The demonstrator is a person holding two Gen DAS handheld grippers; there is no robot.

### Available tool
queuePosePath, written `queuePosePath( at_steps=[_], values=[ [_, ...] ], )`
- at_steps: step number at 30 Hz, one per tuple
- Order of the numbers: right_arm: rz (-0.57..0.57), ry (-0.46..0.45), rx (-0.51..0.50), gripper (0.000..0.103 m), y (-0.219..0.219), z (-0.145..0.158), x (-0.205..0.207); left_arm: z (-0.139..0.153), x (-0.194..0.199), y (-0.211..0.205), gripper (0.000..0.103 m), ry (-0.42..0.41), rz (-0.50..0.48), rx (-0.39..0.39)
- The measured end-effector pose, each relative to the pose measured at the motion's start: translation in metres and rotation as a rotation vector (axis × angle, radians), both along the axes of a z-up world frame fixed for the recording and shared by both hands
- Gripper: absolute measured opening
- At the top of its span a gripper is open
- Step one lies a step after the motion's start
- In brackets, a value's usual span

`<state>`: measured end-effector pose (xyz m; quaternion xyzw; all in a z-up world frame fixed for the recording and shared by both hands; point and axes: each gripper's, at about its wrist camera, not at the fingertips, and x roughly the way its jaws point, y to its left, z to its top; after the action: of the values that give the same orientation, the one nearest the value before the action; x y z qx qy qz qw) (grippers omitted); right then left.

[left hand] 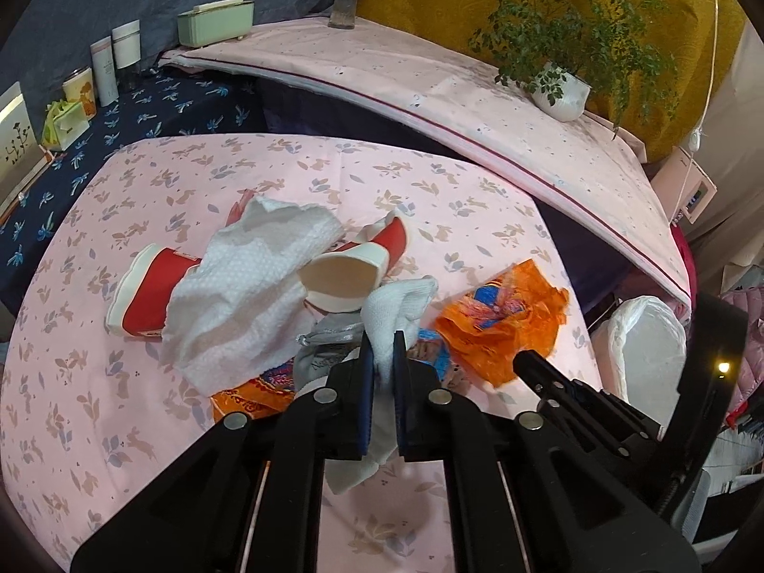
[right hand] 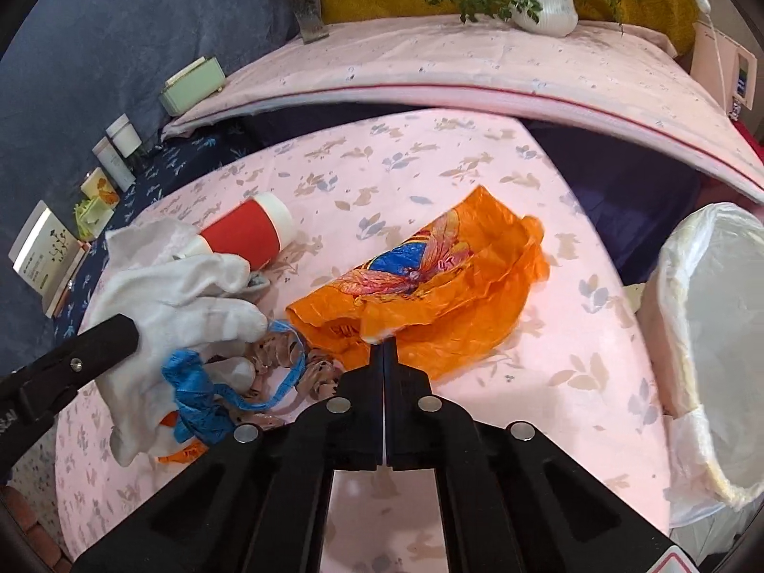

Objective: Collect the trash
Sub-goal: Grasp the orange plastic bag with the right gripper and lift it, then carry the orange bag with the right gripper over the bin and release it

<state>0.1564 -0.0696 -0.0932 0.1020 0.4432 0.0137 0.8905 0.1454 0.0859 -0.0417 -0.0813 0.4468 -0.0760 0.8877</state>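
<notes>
My left gripper [left hand: 383,351] is shut on a white cloth glove [left hand: 398,308] and holds it over the trash pile. The glove also shows in the right wrist view [right hand: 181,296]. My right gripper [right hand: 384,348] is shut on the edge of an orange plastic bag [right hand: 429,281], which lies on the pink table [right hand: 549,382]. Two red paper cups [left hand: 143,286] [left hand: 363,267] lie on their sides, with a white paper towel [left hand: 243,281] draped between them. A blue wrapper [right hand: 200,391] and another orange bag [left hand: 253,391] lie under the glove.
A white-lined trash bin [right hand: 716,334] stands at the table's right edge. Behind is a raised pink shelf with a potted plant [left hand: 563,90], a glass vase [left hand: 346,5] and a green box [left hand: 215,24]. Bottles and boxes [left hand: 110,67] stand on the dark blue cloth at left.
</notes>
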Motion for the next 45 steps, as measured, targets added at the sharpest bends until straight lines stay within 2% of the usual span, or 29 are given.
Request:
queuePosePath(
  at_steps=[4,7,9,10,11,13,20,24,26,28,29,30,31,32,34,45],
  values=[
    [-0.019,-0.051,0.002,0.001,-0.014,0.022,-0.013,0.014,-0.007,-0.012,0.007,-0.028,-0.021,-0.005],
    [-0.036,-0.051,0.009,0.001,-0.024,0.030,-0.017,0.023,-0.011,-0.020,0.007,-0.046,-0.029,-0.008],
    [-0.039,-0.036,0.038,0.008,-0.029,0.030,-0.017,0.028,-0.014,-0.022,0.007,-0.057,-0.029,-0.010],
    [-0.043,-0.029,0.050,0.017,-0.030,0.030,-0.016,0.029,-0.014,-0.022,0.007,-0.060,-0.029,-0.009],
    [-0.047,-0.027,0.061,0.031,-0.031,0.029,-0.015,0.029,-0.014,-0.023,0.007,-0.061,-0.029,-0.006],
    [-0.054,-0.026,0.075,0.043,-0.030,0.025,-0.013,0.029,-0.013,-0.022,0.007,-0.061,-0.027,0.001],
    [-0.084,0.025,0.109,0.043,-0.018,0.000,0.017,0.023,-0.001,-0.007,0.007,-0.053,-0.002,0.014],
    [-0.097,0.077,0.095,0.042,-0.012,-0.022,0.030,0.017,0.004,0.000,0.007,-0.041,0.005,0.018],
    [-0.089,0.099,0.092,0.033,-0.010,-0.033,0.031,0.014,0.006,0.002,0.007,-0.035,0.007,0.017],
    [-0.090,0.087,0.086,0.028,-0.010,-0.036,0.027,0.012,0.007,0.003,0.007,-0.032,0.009,0.017],
    [-0.085,0.087,0.087,0.020,-0.011,-0.036,0.026,0.011,0.007,0.002,0.007,-0.031,0.009,0.019],
    [-0.077,0.092,0.095,0.015,-0.012,-0.036,0.025,0.011,0.006,0.001,0.007,-0.031,0.008,0.020],
    [-0.075,0.092,0.100,0.015,-0.013,-0.036,0.024,0.011,0.005,-0.001,0.007,-0.031,0.004,0.019],
    [-0.073,0.089,0.097,0.011,-0.015,-0.035,0.022,0.012,0.004,-0.003,0.007,-0.032,0.000,0.019],
    [-0.075,0.069,0.088,0.009,-0.017,-0.029,0.015,0.015,0.001,-0.007,0.007,-0.038,-0.008,0.018],
    [-0.142,-0.085,0.087,0.008,-0.066,0.040,-0.036,0.048,-0.020,-0.052,0.007,-0.097,-0.087,0.004]
  ],
)
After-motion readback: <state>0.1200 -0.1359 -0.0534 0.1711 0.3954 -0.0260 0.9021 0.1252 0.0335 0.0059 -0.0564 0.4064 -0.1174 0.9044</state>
